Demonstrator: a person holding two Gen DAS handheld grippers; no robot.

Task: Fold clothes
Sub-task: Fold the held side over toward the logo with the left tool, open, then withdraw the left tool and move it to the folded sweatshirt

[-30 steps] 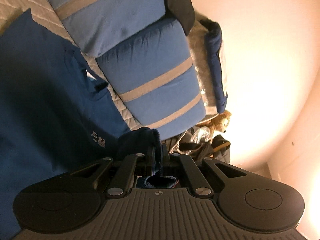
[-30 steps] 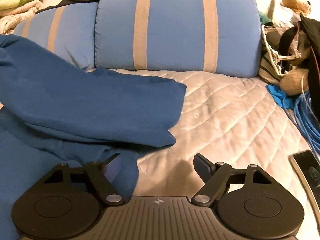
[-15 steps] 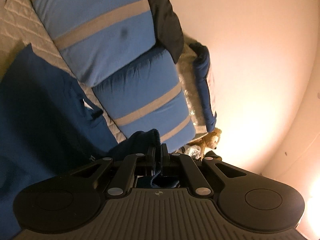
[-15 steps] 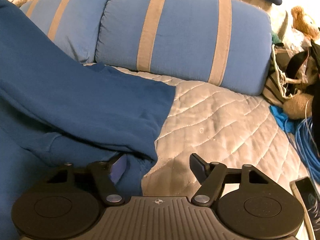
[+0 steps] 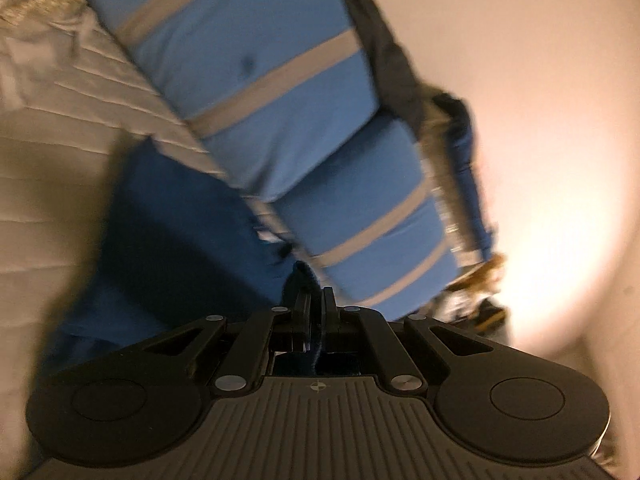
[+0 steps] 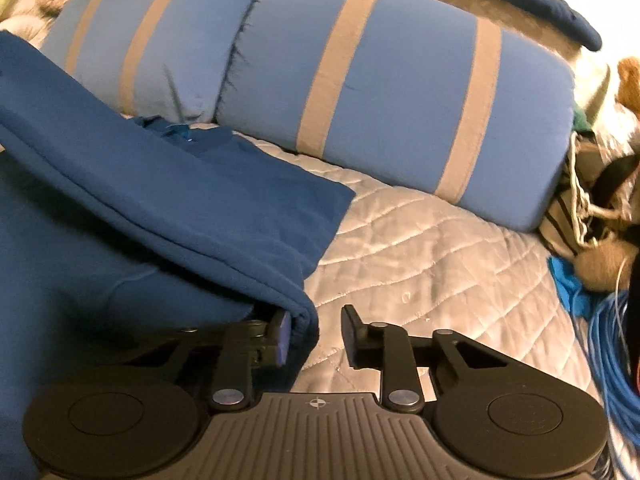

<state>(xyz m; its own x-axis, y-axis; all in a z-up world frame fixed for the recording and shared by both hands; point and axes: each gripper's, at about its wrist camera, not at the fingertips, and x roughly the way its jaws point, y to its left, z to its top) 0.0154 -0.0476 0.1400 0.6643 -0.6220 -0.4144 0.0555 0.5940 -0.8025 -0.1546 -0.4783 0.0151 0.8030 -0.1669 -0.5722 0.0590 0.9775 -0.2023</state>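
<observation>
Fabric of the blue garment (image 5: 176, 232) sat clenched in the left gripper (image 5: 316, 300); right gripper (image 6: 316, 334) was closing, the fold's edge against its left finger, not yet pinched.

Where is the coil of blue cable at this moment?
In the right wrist view, the blue cable lies at the far right edge on the quilted bedspread, below the clutter beside the striped pillow.

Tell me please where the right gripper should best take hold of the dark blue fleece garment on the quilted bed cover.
Probably the dark blue fleece garment's rolled fold edge, between the right gripper's closing jaws. Come from the bare side of the quilted bed cover: the fold there is thick, raised and free.
</observation>
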